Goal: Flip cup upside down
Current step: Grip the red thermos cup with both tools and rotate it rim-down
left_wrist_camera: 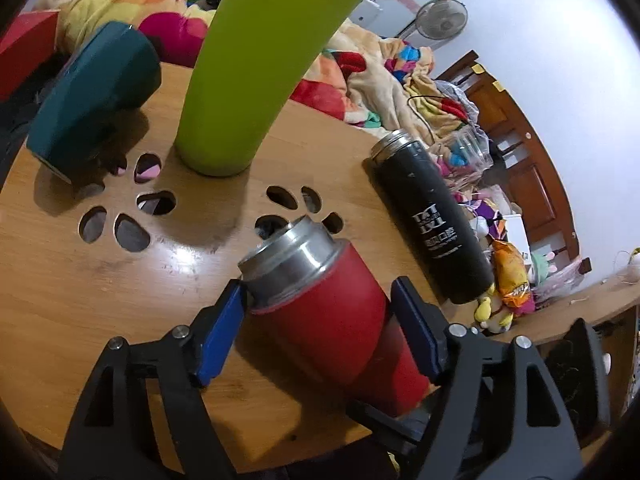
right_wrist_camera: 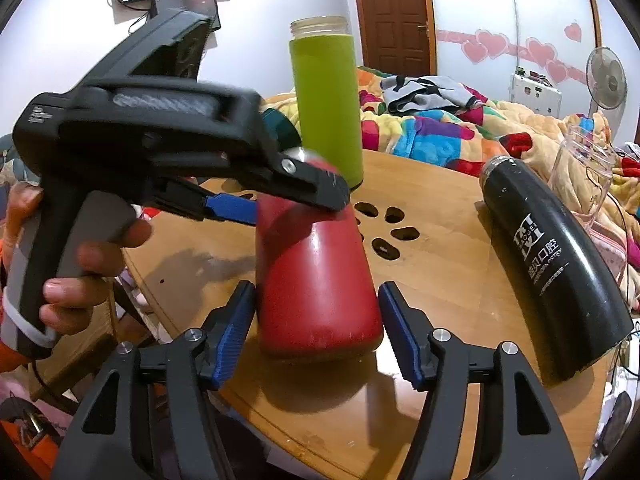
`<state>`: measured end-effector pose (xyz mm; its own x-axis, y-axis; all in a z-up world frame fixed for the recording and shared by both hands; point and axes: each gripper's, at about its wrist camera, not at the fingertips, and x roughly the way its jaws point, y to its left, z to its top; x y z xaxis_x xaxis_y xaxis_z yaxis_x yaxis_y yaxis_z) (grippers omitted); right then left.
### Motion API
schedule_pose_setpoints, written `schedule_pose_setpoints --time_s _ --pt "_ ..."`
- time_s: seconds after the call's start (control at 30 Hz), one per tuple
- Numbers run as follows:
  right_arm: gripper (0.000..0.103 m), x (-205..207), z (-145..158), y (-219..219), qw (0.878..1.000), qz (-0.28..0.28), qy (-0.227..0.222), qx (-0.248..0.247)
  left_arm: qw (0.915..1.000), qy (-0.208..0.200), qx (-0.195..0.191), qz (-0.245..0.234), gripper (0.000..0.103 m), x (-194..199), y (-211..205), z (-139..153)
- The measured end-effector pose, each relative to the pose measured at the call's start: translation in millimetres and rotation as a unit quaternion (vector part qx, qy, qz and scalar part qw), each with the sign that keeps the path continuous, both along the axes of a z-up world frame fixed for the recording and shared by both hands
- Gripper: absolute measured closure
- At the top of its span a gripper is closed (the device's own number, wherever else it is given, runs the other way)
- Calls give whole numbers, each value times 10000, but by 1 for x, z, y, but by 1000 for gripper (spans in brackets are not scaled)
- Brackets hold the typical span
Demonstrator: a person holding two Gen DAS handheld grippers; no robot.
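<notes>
The red cup (right_wrist_camera: 316, 280) stood tilted near the bench's (right_wrist_camera: 452, 280) front edge. The left tool (left_wrist_camera: 320, 320) clamped its upper body; the right tool (right_wrist_camera: 316, 328) straddled its base, jaws apart, apparently not touching.

Count of items on the round wooden worktop (right_wrist_camera: 440, 280): one red cup (right_wrist_camera: 316, 280), one green cup (right_wrist_camera: 328, 104), one black flask (right_wrist_camera: 552, 256), one teal cup (left_wrist_camera: 100, 92), one clear plastic bottle (right_wrist_camera: 584, 172) at the far edge. Two grippers: left gripper (left_wrist_camera: 320, 320), right gripper (right_wrist_camera: 316, 332).
</notes>
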<state>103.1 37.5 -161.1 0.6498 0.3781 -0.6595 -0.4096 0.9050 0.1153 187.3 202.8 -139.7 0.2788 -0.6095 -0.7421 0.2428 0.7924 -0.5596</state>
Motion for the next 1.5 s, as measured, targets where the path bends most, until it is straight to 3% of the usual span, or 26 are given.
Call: schedule_pose_setpoints --time_s 0.13,0.33,0.47,0.57,0.8,0.9,1.07,1.5 --pt "44 -3 -1 0 10000 -3 -17 44 10000 61 -69 35 28 -2 2 -5" --pt "44 -6 -1 0 10000 9 -35 63 9984 -332 461 -35 22 -9 -4 7" --pt "44 -6 -1 -1 9999 6 -19 99 9937 -745 840 15 21 -18 -4 19" --pt "44 -5 -2 -3 9998 -15 30 185 9896 -1173 791 -247 23 -32 -7 34" --pt "42 -6 -10 -3 9991 -99 191 363 9785 -1554 1135 -747 61 -48 -25 43" --pt "42 -6 -20 0 9989 -152 367 239 9794 -1487 1103 -804 70 -46 -26 40" --pt "45 -13 -21 1 9991 -261 319 99 9803 -1502 963 -843 73 -47 -25 42" --pt "46 -37 26 0 9972 -495 -551 -126 9810 -1705 488 -791 73 -52 -13 73"
